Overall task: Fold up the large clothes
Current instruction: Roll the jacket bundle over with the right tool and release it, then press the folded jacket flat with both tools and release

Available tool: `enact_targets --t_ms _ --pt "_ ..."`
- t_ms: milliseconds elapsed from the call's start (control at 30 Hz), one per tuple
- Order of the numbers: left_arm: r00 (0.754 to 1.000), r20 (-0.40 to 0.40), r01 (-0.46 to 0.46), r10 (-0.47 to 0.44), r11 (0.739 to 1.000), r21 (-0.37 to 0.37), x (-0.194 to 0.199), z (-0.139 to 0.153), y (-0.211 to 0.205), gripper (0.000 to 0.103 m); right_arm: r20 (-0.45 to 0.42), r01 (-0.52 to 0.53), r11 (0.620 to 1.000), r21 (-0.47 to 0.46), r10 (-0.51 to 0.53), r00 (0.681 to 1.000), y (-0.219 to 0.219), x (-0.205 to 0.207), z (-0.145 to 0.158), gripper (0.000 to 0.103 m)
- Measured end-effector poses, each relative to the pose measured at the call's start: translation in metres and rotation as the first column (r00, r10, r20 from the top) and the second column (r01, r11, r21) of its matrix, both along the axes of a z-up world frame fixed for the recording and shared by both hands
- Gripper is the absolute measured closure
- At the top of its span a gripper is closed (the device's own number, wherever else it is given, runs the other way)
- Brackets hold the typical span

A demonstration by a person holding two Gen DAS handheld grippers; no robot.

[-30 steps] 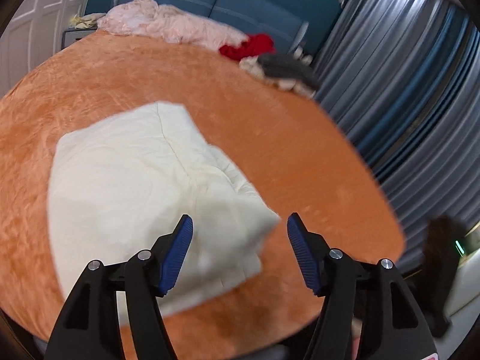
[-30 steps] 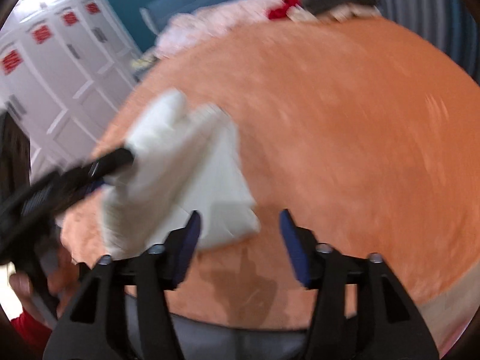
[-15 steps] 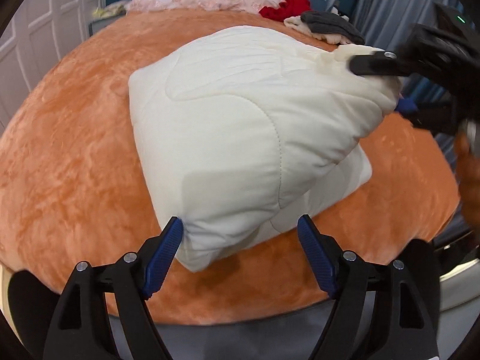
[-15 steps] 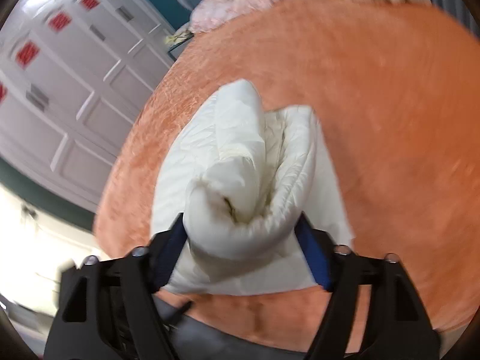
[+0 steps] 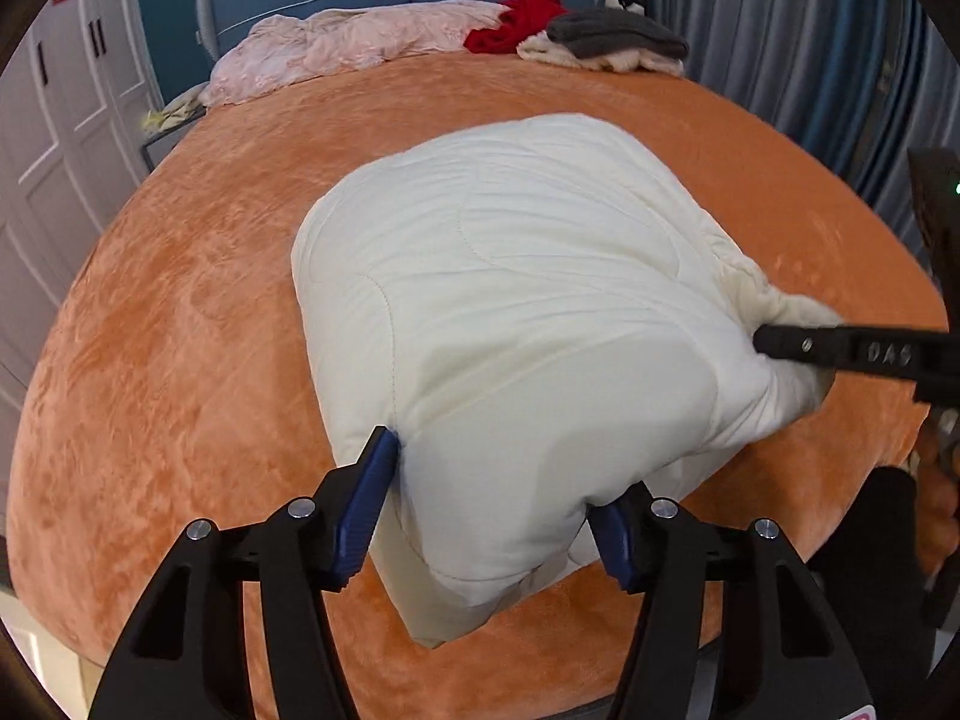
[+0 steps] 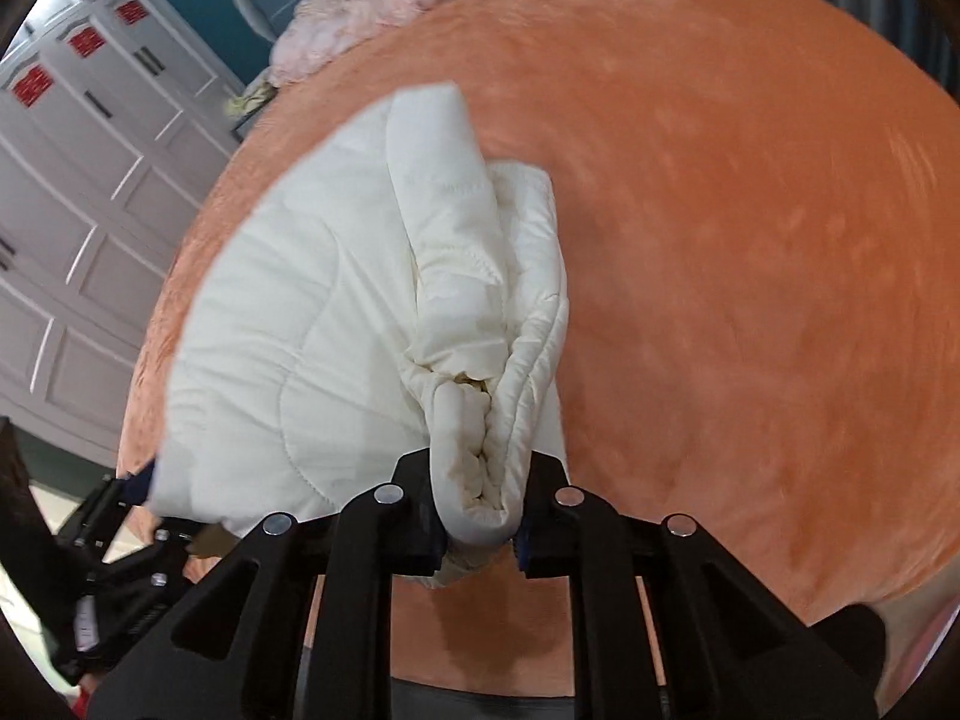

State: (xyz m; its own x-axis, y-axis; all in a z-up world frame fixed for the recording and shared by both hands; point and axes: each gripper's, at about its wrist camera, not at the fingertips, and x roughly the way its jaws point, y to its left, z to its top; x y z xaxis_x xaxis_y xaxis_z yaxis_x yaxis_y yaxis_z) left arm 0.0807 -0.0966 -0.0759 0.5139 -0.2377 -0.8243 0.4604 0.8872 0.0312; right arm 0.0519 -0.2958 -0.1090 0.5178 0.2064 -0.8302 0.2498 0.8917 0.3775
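The right gripper (image 6: 480, 516) pinches the cream quilted jacket's (image 5: 528, 300) bunched right end. The left gripper (image 5: 492, 516) straddles its near corner, jaws wide, likely steadying the folded bundle for lifting off the orange bed (image 5: 180, 330).

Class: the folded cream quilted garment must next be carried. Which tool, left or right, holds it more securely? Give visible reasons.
Right. The right tool is shut tight on a bunched corner of the cream quilted garment. The left tool only brackets a bulky fold, fingers wide apart, so its hold looks looser.
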Motion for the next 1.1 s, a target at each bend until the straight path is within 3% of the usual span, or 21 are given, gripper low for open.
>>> enact_targets --t_ms 267,400,467,533,600,667,733,767,833,900,967,1100 --pt "0.999 -0.018 0.047 -0.046 0.999 0.024 0.029 -0.026 0.016 0.043 -0.038 0.082 0.996 0.022 -0.081 0.996 0.026 0.012 -0.024 0.088" --pt "0.999 0.003 0.053 -0.054 0.997 0.062 0.054 -0.021 0.035 0.043 -0.055 0.097 0.982 0.159 -0.090 0.994 0.036 0.014 -0.025 0.088" --pt "0.998 -0.031 0.054 -0.053 0.998 0.042 0.067 -0.023 0.046 0.043 -0.044 0.069 0.990 0.124 -0.064 0.997 0.050 0.019 -0.027 0.088" --pt "0.997 -0.017 0.072 -0.071 0.995 0.065 0.061 -0.029 0.044 0.042 -0.034 0.063 0.993 0.104 -0.060 0.998 0.048 0.024 -0.035 0.087" --pt "0.997 0.025 0.070 -0.073 0.991 0.112 0.044 -0.031 0.041 0.041 -0.014 0.051 0.982 0.180 -0.050 0.999 0.035 0.023 -0.048 0.087" --pt "1.000 0.014 0.026 -0.027 0.996 0.080 0.033 -0.026 0.048 0.042 0.006 0.032 0.967 0.251 -0.035 0.999 0.025 0.017 -0.049 0.081" --pt "0.999 -0.036 -0.035 0.034 0.999 -0.024 0.022 -0.011 0.066 0.044 0.008 0.016 0.958 0.285 -0.019 1.000 0.013 0.004 -0.040 0.072" --pt "0.996 -0.068 -0.057 0.052 0.995 -0.083 0.016 -0.002 0.077 0.044 0.001 0.022 0.967 0.255 -0.023 1.000 0.009 -0.005 -0.030 0.059" --pt "0.994 -0.084 -0.086 0.075 0.987 -0.136 0.007 0.011 0.090 0.044 0.001 0.017 0.985 0.171 -0.018 1.000 0.004 -0.022 -0.008 0.057" --pt "0.994 -0.051 -0.106 0.100 0.984 -0.140 0.001 0.032 0.100 0.044 0.002 0.015 0.999 0.044 -0.015 1.000 0.005 -0.034 0.014 0.067" --pt "0.993 -0.023 -0.122 0.120 0.984 -0.130 0.006 0.047 0.101 0.044 0.011 0.017 0.997 -0.079 -0.016 1.000 0.020 -0.038 0.033 0.099" --pt "0.983 0.048 -0.170 0.179 0.975 -0.142 0.044 0.077 0.086 0.044 0.108 -0.018 0.989 -0.147 0.034 0.994 0.041 -0.025 0.070 0.100"
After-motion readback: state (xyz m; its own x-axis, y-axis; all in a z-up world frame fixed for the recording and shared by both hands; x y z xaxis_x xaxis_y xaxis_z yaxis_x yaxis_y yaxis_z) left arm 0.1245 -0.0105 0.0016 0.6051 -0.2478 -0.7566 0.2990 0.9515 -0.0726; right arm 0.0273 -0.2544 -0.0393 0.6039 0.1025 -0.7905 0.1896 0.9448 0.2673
